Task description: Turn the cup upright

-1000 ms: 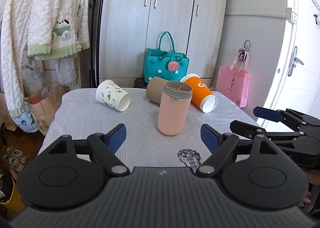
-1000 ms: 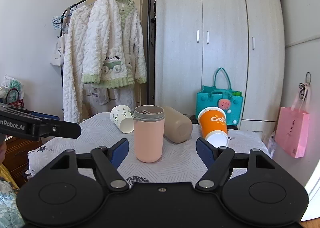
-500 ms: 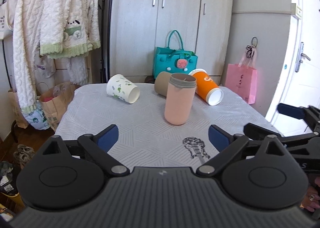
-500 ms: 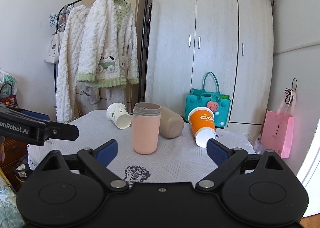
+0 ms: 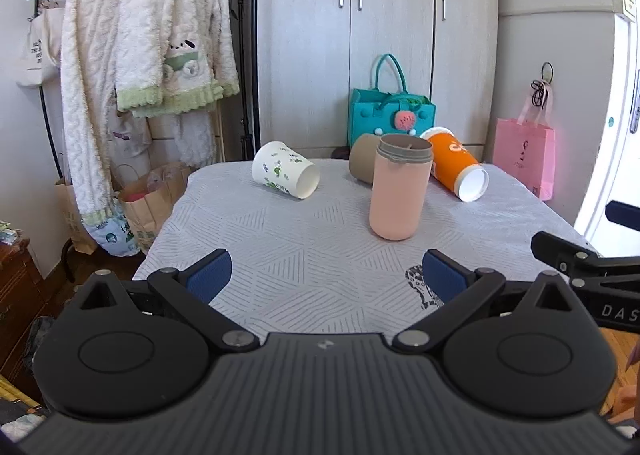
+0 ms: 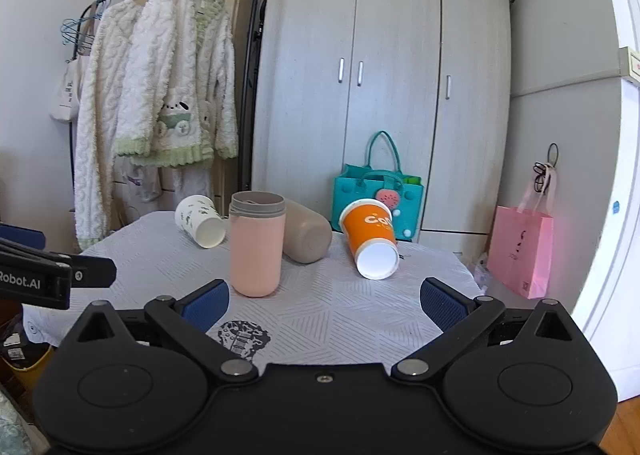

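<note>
Seen from the left wrist, the left tongs (image 5: 324,275) are spread wide with nothing between their blue pads, hovering over the near edge of the surface (image 5: 304,255), which wears a pale grey patterned cloth. Far off to their left hang fluffy white robes (image 5: 152,47) on a rack. Ahead and slightly left of these tongs lies the white cup with green prints (image 5: 285,174), on its side, mouth turned toward the camera and to the right. Ahead and to the right stands the pink cup (image 5: 398,193), upright, open end up, well clear of the pads. Just behind it a tan cup (image 5: 361,163) lies on its side; whether the two touch is hard to tell from here. Further right the orange cup (image 5: 456,169) also lies tipped over, its white mouth facing forward and right. Behind them sit a teal bag (image 5: 390,115) and, at far right, a pink paper bag (image 5: 524,155).

From the right wrist, the right tongs (image 6: 324,301) are likewise spread and grip nothing. The pink cup (image 6: 257,243) stands just ahead of the left pad, the white cup (image 6: 200,220) beyond it to the left, the tan cup (image 6: 306,233) behind it, and the orange cup (image 6: 370,237) ahead between the pads, nearer the right one.
</note>
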